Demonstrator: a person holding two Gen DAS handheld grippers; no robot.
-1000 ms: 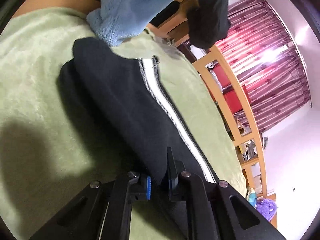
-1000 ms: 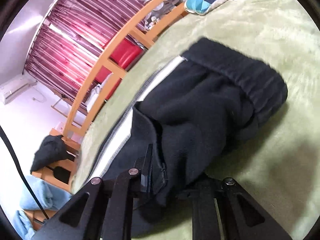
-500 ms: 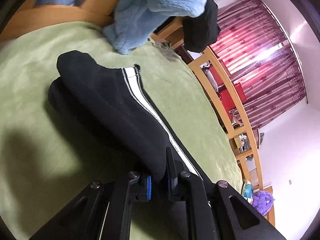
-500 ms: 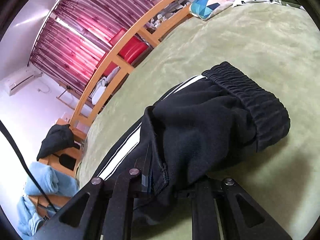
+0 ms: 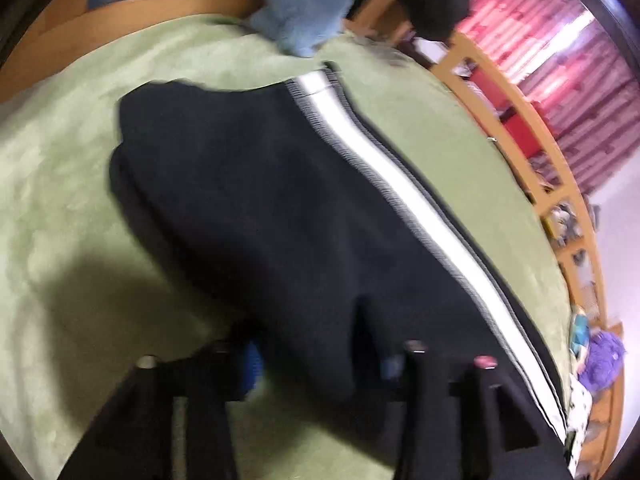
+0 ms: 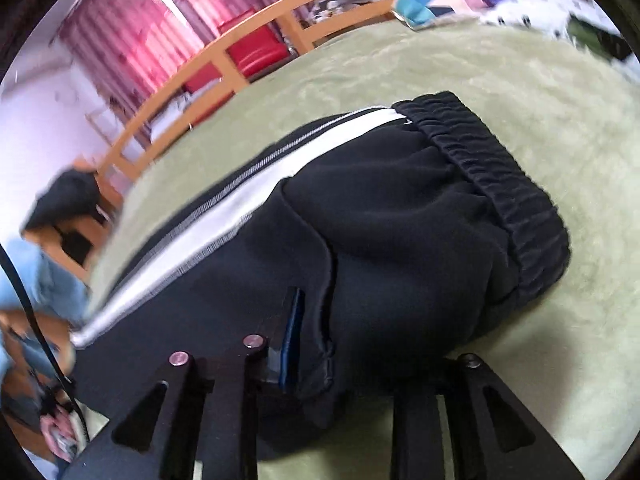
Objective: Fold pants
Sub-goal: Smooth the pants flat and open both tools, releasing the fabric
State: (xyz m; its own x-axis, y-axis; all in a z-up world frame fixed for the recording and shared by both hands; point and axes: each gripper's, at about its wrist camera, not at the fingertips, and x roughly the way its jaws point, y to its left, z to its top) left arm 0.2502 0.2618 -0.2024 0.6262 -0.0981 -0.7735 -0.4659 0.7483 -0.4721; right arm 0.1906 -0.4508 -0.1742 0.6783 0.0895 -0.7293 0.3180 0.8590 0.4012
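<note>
2 grippers sit over the black pants (image 5: 280, 208), which lie folded on the green blanket (image 5: 60, 168) with their white stripe (image 6: 208, 224) up. My left gripper (image 5: 320, 356) is opening, its fingers spread either side of a fabric fold. My right gripper (image 6: 352, 360) is opening too, cloth still between its fingers.

free: green blanket (image 6: 500, 64) right of pants (image 6: 400, 216) | blocked: wooden rail (image 6: 248, 52) behind
</note>
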